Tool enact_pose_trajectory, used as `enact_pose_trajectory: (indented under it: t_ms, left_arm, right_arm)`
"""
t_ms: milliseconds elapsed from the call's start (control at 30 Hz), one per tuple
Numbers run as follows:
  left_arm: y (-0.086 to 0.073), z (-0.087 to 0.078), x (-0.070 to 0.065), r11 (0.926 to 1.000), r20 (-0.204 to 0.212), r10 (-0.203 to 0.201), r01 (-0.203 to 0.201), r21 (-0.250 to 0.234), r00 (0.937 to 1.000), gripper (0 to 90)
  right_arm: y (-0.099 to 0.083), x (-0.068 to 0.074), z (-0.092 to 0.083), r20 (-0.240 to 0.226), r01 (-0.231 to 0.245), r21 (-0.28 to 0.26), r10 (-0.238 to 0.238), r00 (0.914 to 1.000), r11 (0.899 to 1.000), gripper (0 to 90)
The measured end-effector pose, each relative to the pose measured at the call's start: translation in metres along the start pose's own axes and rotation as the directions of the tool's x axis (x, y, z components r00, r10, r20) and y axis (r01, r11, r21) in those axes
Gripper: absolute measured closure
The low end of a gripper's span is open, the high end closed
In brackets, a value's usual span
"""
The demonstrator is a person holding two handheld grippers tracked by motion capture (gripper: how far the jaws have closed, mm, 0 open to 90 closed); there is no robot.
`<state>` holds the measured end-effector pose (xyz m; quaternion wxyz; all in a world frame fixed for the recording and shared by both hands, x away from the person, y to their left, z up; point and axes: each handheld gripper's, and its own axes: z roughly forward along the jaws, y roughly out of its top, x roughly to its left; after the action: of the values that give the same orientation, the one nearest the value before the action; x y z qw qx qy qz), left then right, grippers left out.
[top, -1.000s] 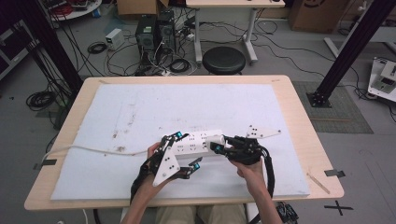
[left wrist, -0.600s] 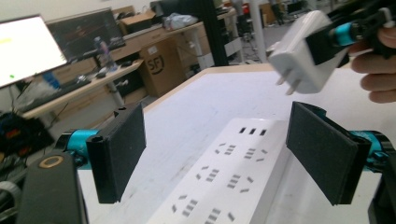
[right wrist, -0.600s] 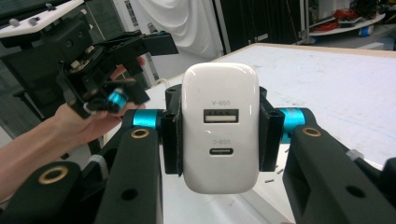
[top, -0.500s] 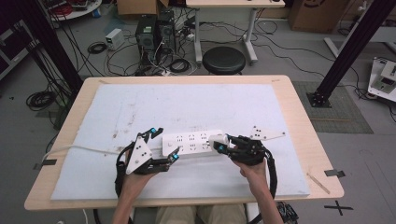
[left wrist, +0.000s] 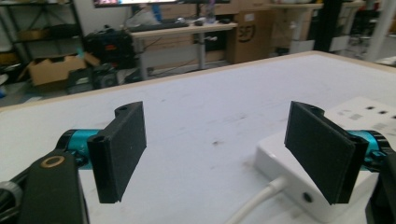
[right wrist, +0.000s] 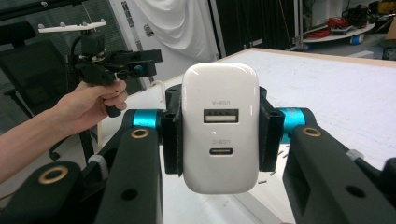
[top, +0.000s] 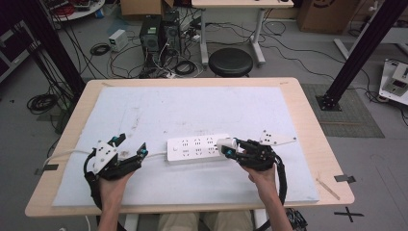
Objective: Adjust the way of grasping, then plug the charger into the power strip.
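Right gripper (right wrist: 219, 130) clamps a white USB charger (right wrist: 219, 126) between its pads, the adapter's USB-A and USB-C ports facing the camera; in the high view the charger (top: 226, 143) sits at the right end of a white power strip (top: 197, 148) lying mid-mat on the white table cover (top: 192, 108). Left gripper (left wrist: 219, 149) hovers with jaws wide apart and nothing between them, just off the strip's cable end (left wrist: 299, 186), where the white cord (left wrist: 257, 205) leaves it. Judging by the layout, the charger is either being seated in or drawn from the end socket; the next move likely calls for the free gripper to steady the strip while the right one works the plug straight.
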<state>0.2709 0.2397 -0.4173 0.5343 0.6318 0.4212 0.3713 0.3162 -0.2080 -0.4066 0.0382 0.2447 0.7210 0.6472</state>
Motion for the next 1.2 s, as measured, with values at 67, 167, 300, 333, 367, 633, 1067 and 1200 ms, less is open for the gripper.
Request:
enact_pose_trajectory:
  t_ms: [67,167,300,333,367,633,1067,1200]
  left_arm:
    - [-0.002,-0.004,0.006,0.9999,-0.028,-0.012,0.012,0.007,0.9996,20.7]
    - [-0.004,-0.008,0.012,0.9998,-0.052,-0.018,0.019,0.008,0.9985,20.7]
    - [-0.008,-0.012,0.015,0.9996,-0.035,-0.027,0.028,0.005,0.9990,20.8]
    - [-0.009,-0.012,0.015,0.9996,-0.037,-0.026,0.026,0.006,0.9990,20.9]
    - [-0.010,-0.013,0.015,0.9996,-0.036,-0.023,0.024,0.012,0.9991,20.9]
    - [-0.010,-0.019,0.018,0.9997,-0.055,-0.010,0.011,0.020,0.9984,20.9]
    - [-0.017,-0.031,0.035,0.9988,-0.102,-0.040,0.043,0.023,0.9940,21.4]
    - [-0.019,-0.030,0.037,0.9986,-0.097,-0.045,0.048,0.025,0.9942,21.4]
  right_arm:
    - [0.000,0.000,0.000,0.002,0.003,0.006,-0.003,1.0000,1.000,62.9]
    - [0.000,-0.002,0.000,0.009,0.007,0.006,-0.007,0.9999,1.000,63.0]
    - [0.000,-0.004,-0.001,-0.002,0.000,0.008,0.000,1.0000,1.000,63.0]
    - [0.000,-0.003,-0.002,-0.005,0.001,0.013,-0.001,1.0000,1.000,63.0]
    - [-0.001,-0.003,-0.002,-0.003,0.008,0.014,-0.008,1.0000,1.000,63.0]
    - [0.004,-0.004,-0.003,0.001,0.022,0.050,-0.023,0.9997,0.998,63.0]
    - [0.031,-0.011,0.007,0.014,0.110,0.160,-0.114,0.9934,0.981,63.0]
    - [0.041,-0.015,0.009,0.009,0.128,0.183,-0.132,0.9912,0.975,62.9]
